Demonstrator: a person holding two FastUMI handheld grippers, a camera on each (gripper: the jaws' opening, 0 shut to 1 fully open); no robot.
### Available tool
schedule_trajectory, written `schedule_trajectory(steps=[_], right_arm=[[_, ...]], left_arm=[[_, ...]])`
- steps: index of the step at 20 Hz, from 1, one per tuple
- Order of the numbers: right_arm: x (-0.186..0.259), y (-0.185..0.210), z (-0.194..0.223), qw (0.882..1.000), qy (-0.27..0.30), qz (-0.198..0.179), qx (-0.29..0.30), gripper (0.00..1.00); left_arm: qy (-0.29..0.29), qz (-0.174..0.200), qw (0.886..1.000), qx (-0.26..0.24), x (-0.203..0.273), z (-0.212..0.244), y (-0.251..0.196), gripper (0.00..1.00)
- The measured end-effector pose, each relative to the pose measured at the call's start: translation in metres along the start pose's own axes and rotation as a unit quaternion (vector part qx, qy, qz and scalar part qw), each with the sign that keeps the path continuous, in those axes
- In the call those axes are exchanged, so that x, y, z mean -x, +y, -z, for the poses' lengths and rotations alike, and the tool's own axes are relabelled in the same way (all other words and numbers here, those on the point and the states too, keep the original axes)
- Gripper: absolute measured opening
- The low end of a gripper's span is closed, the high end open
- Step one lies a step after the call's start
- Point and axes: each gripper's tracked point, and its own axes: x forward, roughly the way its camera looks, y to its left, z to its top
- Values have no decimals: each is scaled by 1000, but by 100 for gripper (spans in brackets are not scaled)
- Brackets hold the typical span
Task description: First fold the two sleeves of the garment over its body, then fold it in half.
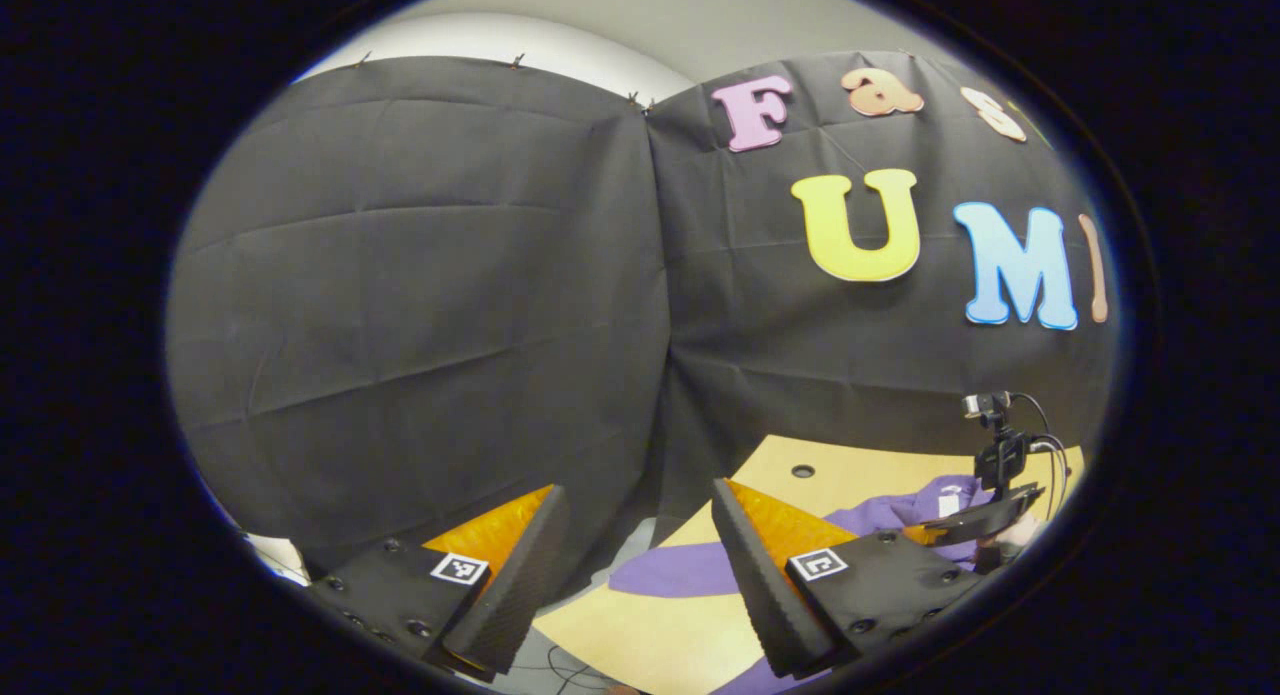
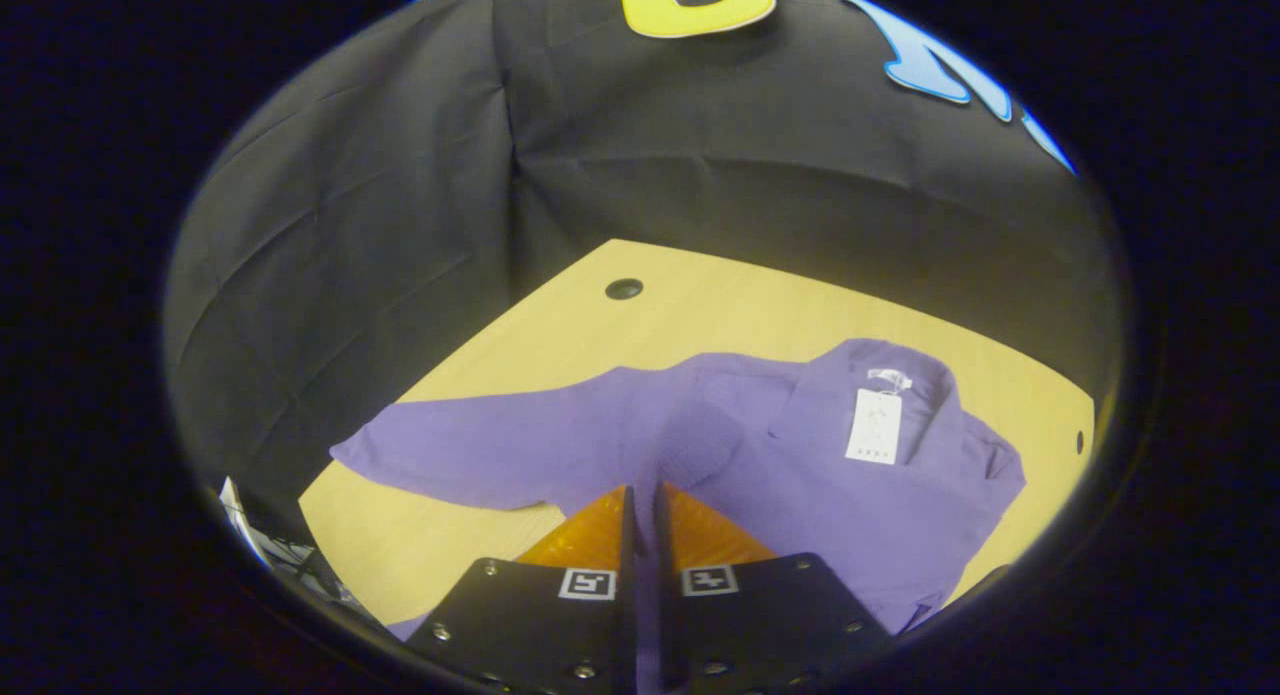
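- Right gripper point(image 2: 640, 503), in the right gripper view, has its two fingers drawn nearly together, with a thin fold of the purple garment point(image 2: 820, 475) pinched up between them; the cloth runs down the narrow slot between the fingers.
- Left gripper point(image 1: 640, 535), in the left gripper view, stands wide apart with nothing between its fingers; it is held up off the table and points mostly at the black cloth wall point(image 1: 420, 305).
- The garment lies spread on the light wooden table point(image 2: 560, 335), collar toward the far right, with a white tag point(image 2: 873, 425) lying at the neck opening.
- One sleeve point(image 2: 480, 450) stretches flat across the table to the left in the right gripper view, its cuff end near the table's left edge; it is not folded over the body.
- The other side of the garment bunches near the table's right edge, and how that sleeve lies I cannot tell.
- A round dark hole point(image 2: 624, 289) sits in the tabletop beyond the garment, well apart from it, near the wall.
- In the left gripper view, the same table and a strip of the purple sleeve point(image 1: 670, 570) show between and below the open fingers.
- At the right of that view, farther off, the right gripper with a small camera point(image 1: 985, 407) and cables on top sits over the bunched purple cloth point(image 1: 900, 510).
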Motion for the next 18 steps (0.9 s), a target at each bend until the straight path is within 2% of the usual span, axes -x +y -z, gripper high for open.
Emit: schedule_trajectory(steps=[1,3,4,6,18], right_arm=[[-2,2,5,1000,6,-6,-1,17],[-5,-1,7,1000,11,-6,1,21],[-5,4,9,1000,14,-14,-4,34],[1,0,5,1000,9,-7,-1,48],[66,-7,-30,998,-56,10,7,50]], left_arm=[[3,-2,1000,1,0,3,3,93],[9,0,1000,4,-4,5,2,93],[12,2,1000,4,-7,9,1,93],[20,12,1000,2,-15,14,-6,93],[50,73,996,-20,-71,57,-38,94]])
